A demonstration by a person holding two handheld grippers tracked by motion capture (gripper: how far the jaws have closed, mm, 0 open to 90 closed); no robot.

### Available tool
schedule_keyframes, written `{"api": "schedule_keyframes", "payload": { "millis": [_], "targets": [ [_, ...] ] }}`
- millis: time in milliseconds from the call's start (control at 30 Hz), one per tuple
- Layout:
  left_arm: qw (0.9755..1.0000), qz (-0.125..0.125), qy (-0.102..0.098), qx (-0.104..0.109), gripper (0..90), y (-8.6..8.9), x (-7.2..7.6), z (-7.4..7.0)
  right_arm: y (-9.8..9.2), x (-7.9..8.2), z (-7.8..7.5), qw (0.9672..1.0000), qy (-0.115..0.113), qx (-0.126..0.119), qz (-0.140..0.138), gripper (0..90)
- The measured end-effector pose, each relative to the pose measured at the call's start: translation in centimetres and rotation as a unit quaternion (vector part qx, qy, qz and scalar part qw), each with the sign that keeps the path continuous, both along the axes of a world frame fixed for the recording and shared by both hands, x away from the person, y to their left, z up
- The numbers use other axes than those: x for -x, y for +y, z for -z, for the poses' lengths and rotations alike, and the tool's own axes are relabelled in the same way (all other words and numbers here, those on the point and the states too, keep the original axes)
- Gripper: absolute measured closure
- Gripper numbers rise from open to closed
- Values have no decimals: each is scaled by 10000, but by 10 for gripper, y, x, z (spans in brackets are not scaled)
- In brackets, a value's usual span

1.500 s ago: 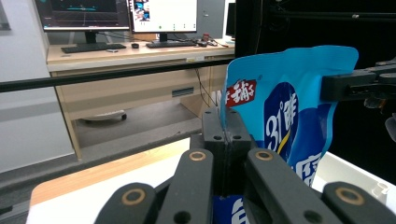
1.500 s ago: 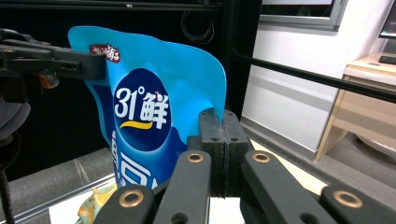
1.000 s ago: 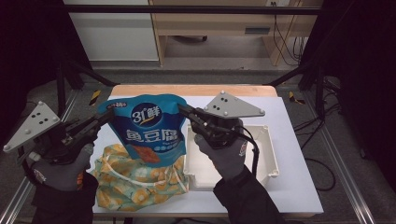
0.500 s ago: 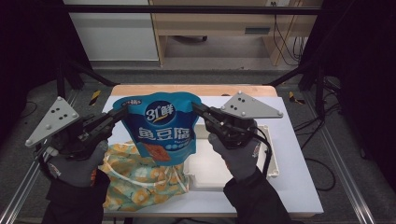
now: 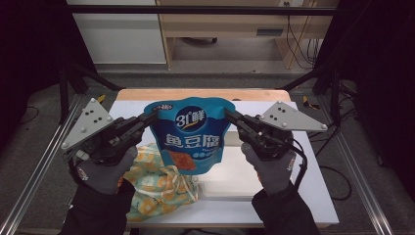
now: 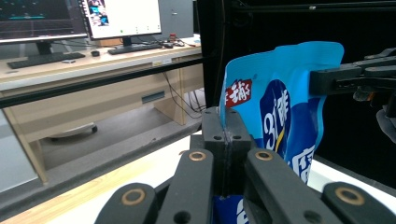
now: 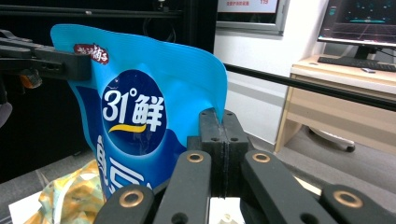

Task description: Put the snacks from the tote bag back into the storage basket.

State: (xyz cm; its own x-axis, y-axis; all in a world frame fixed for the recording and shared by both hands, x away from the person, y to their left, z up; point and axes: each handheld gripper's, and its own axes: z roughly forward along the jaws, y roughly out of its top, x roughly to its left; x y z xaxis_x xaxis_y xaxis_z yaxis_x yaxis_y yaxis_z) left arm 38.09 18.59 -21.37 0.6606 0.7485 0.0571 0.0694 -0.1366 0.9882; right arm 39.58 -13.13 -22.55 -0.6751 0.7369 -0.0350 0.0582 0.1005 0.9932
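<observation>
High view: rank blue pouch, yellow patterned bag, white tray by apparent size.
1. blue pouch, lifted nearer the camera, so its lead is unsure
2. yellow patterned bag, partly hidden
3. white tray, mostly covered, so rank unsure

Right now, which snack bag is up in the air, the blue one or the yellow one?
The blue bag. Both tools pinch its top corners and hold it upright above the table, while the yellow patterned bag lies flat below it.
</observation>
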Motion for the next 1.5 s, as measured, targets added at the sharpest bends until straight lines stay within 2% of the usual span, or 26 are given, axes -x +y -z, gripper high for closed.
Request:
{"api": "schedule_keyframes", "payload": {
  "millis": [233,300,467,733,933,1500],
  "targets": [
    [9998,164,57,-8,900,-17,-3,6,-17,4,6,9999,38,-25,125,900],
    [9998,186,12,-28,900,-20,-5,9,-21,5,9,9999,34,-30,164,900],
    [9995,289,148,30,900,-28,-9,16,-29,7,16,9996,79,-9,253,900],
    [9992,387,131,44,900,-42,-12,23,-43,10,21,9992,97,-34,394,900],
    [9985,487,199,135,900,-51,-19,33,-50,9,26,9985,133,52,523,900],
    [9976,640,260,23,900,-71,-28,46,-68,8,38,9966,235,69,781,900]
  ]
}}
